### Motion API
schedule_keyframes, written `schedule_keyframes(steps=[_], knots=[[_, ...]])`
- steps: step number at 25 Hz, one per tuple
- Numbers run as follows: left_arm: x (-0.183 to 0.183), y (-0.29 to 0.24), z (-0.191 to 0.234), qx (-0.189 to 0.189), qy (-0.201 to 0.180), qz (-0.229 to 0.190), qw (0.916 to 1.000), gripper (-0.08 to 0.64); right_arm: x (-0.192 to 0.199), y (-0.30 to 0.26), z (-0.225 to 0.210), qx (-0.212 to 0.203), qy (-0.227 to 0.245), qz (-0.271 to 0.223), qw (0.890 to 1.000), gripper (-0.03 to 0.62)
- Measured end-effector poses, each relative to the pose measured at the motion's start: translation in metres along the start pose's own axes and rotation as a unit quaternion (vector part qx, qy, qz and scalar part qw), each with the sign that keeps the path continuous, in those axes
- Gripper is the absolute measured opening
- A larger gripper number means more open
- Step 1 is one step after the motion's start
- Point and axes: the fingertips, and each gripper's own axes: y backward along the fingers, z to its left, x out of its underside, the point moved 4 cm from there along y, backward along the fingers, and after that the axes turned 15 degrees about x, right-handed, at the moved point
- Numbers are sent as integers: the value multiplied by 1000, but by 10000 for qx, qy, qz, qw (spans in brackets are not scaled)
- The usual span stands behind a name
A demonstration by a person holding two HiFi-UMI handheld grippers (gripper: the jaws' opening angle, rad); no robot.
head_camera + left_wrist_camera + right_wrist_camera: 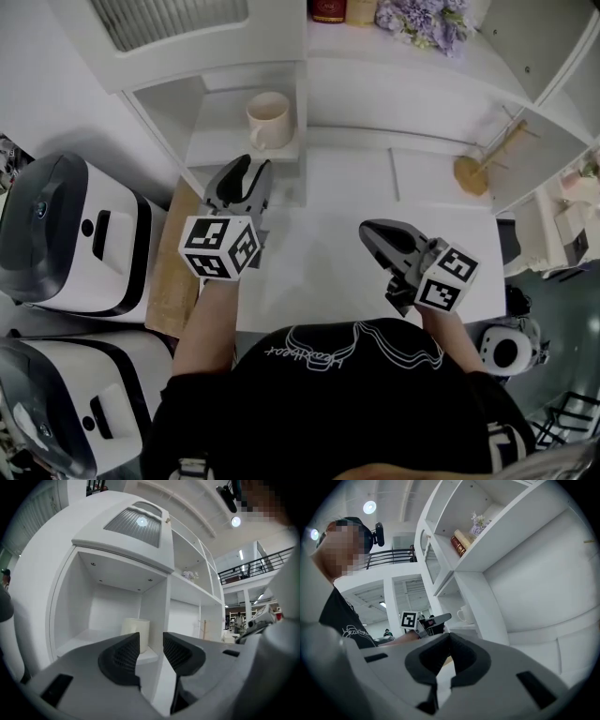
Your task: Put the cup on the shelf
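A cream cup (269, 119) stands upright on the white shelf (225, 150), in the low left compartment near its right wall. My left gripper (246, 171) hovers just in front of that compartment, apart from the cup, open with nothing between its jaws. In the left gripper view the cup (136, 631) shows beyond the open left gripper (151, 641). My right gripper (372, 231) hangs over the counter to the right, shut and empty. The right gripper view has its jaws (449, 638) meeting at the tips, with the cup (465, 614) far off on the shelf.
Two white appliances (75, 234) stand at the left beside a wooden board (173, 272). A wooden mug tree (478, 169) stands in the right compartment. Books and purple flowers (422, 19) sit on the upper shelf. The white counter (328, 262) lies below both grippers.
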Motion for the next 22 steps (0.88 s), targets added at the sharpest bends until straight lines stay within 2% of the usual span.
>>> schedule_keyframes(steps=[4,7,10,14,16,18,22], knots=[[5,18,-32,458,435,94,9980,143,-3,1,10,-157,32,-83,9998,6],[6,32,-57,906,784,19,9928,142,-4,2,16,-247,22,-148,9996,6],[8,40,-87,1428,781,106,9866,141,-3,2,20,-312,38,-155,9994,8],[15,47,-119,1873,725,171,9795,137,0,1,27,-443,-2,-137,9989,6],[18,52,-128,2030,805,111,9758,121,2,2,30,-493,-24,-120,9987,6],[21,55,-132,2096,837,83,9742,54,2,2,32,-512,-38,-116,9986,6],[25,59,-139,2261,1018,40,9688,7,4,2,34,-570,-88,-59,9983,6]])
